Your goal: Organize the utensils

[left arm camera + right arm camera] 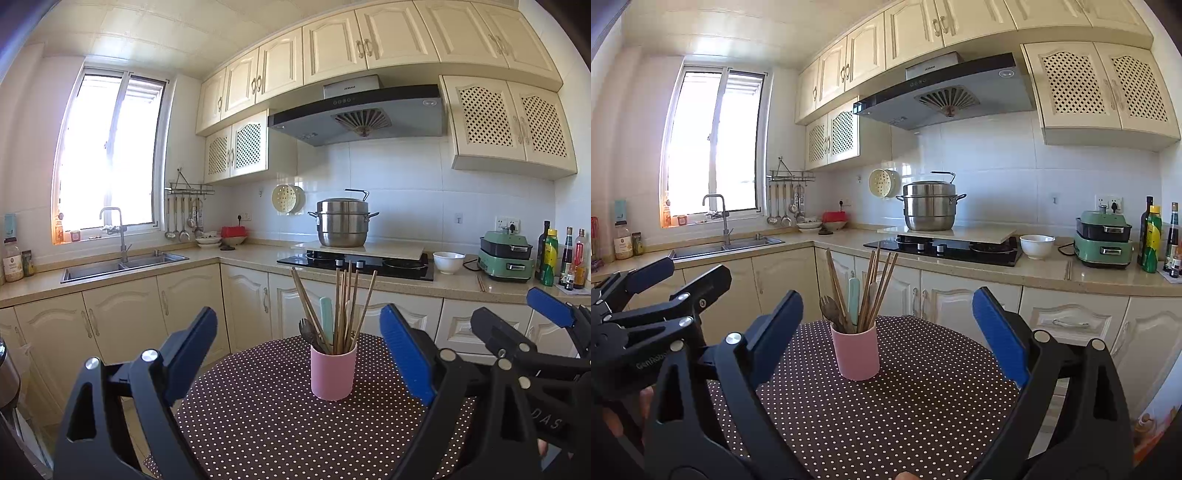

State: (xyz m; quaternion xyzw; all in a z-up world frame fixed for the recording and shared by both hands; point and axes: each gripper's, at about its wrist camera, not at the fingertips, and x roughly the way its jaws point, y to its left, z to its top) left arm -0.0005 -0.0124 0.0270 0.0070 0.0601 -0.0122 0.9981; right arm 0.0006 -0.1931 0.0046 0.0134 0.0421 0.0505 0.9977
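Utensils stand gathered in a pink cup upright on the dotted tabletop: wooden chopsticks, a dark spoon and a pale green handle. By the look of it, the sorting is done or nearly so.

Left gripper is spread wide, nothing between its jaws; the cup sits ahead of it, apart. Right gripper is likewise spread and empty, cup ahead and slightly left of centre.

Risks, as judged: the chopsticks splay out above the rim, so a finger passing close overhead could catch a tip and tip the tall, narrow cup. The two grippers sit close side by side and could knock together.

Room: bare cloth lies all round the cup. The tabletop's far edge curves just behind it, with cabinet fronts beyond.
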